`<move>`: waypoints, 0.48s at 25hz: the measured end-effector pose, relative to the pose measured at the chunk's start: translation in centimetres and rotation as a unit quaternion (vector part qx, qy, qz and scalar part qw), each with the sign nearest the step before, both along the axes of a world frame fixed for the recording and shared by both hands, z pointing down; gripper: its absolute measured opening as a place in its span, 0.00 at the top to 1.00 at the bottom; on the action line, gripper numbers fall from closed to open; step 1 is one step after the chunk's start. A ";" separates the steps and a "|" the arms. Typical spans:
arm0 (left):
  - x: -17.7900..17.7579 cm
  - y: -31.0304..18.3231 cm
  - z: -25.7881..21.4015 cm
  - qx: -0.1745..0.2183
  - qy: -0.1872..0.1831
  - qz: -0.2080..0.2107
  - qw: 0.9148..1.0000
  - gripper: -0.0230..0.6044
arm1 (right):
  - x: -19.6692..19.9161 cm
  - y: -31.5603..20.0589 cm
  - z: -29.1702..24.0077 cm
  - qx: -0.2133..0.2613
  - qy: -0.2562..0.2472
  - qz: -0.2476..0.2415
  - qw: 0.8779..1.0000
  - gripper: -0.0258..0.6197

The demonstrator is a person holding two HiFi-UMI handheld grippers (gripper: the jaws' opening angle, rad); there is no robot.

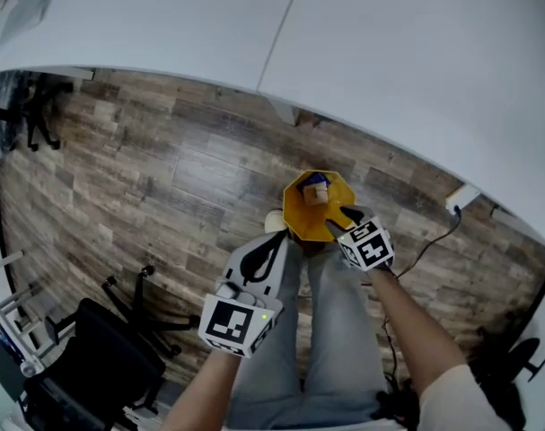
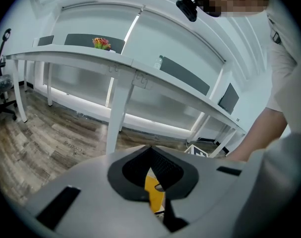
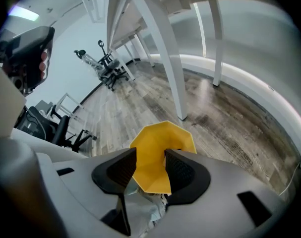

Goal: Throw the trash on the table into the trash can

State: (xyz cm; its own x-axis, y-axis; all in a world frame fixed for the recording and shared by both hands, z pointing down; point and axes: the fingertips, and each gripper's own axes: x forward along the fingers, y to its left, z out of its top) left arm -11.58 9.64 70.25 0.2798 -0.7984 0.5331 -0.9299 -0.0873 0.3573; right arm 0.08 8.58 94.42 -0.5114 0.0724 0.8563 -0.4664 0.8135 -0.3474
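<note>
The yellow trash can [image 1: 301,215] stands on the wood floor just below the table edge, with blue and tan trash [image 1: 316,190] inside it. My right gripper [image 1: 341,223] hangs over the can's near rim, pointing steeply down. In the right gripper view its jaws [image 3: 150,155] stand open with nothing pressed between the pads; the yellow can [image 3: 157,170] shows through the gap, and crumpled whitish trash [image 3: 140,207] lies below. My left gripper [image 1: 279,241] is beside the can on its left, shut, with nothing in it [image 2: 149,150]; a sliver of the can [image 2: 154,195] shows behind its pads.
The white table [image 1: 389,52] fills the top of the head view. A black office chair [image 1: 83,357] stands at the lower left, a cable [image 1: 434,241] runs across the floor at right. The person's legs [image 1: 326,330] are right behind the can. White desks [image 2: 115,63] line the wall.
</note>
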 end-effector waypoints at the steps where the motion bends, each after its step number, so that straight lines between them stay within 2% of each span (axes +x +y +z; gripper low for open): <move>1: 0.2 -0.3 -1.1 0.001 0.001 0.000 1.000 0.96 | -0.1 -0.3 -1.6 0.004 -0.009 -0.001 1.000 0.65; 4: 0.9 -0.4 -3.9 -0.001 0.003 0.004 1.000 0.96 | -0.5 -0.9 -7.1 0.020 -0.041 -0.007 0.999 0.66; 7: 1.4 -0.4 -6.9 0.006 0.006 0.005 1.000 0.96 | -0.6 -1.2 -13.6 0.031 -0.070 -0.010 0.997 0.77; 8: 1.4 -0.4 -8.0 0.005 0.007 0.004 1.000 0.96 | -0.7 -1.2 -16.0 0.029 -0.082 -0.014 0.996 0.85; 9: 1.4 -0.3 -9.1 0.005 0.010 0.004 1.000 0.96 | -0.8 -1.2 -18.3 0.027 -0.094 -0.019 0.995 0.88; 12: 1.6 0.2 -12.3 0.011 0.011 0.007 1.000 0.96 | -1.1 -1.9 -25.4 0.033 -0.124 -0.029 0.991 0.90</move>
State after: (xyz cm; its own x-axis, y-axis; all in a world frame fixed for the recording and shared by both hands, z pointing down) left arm -9.99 9.86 58.00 0.3020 -0.8055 0.5098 -0.9208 -0.1080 0.3749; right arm -0.98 6.67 69.06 -0.7035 0.0565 0.7084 -0.3249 0.8610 -0.3913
